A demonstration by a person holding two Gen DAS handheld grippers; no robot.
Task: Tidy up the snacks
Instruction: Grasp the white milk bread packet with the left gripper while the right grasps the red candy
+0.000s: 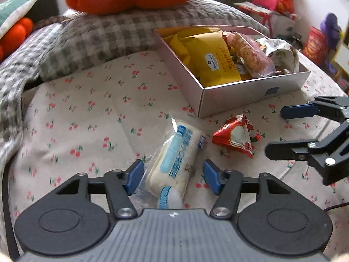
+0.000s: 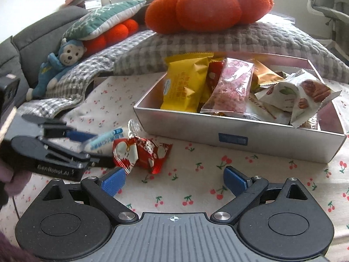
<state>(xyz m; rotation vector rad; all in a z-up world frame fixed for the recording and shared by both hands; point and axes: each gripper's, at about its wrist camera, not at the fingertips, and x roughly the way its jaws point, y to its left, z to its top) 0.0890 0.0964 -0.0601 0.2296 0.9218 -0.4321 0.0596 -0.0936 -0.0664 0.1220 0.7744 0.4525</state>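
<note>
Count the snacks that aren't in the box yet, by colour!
White and blue packet: 1
Red packet: 1
Total: 2, both lying on the cherry-print sheet in front of the box.

Left gripper (image 1: 173, 180) and right gripper (image 2: 174, 180): black linkage arms, blue ribbed pads (image 2: 113, 182), silver pivot screws, grey ribbed housing with crosshair mark. White "GenRobot.AI" lettering on left gripper's side. Purple sleeve (image 2: 17, 178).
</note>
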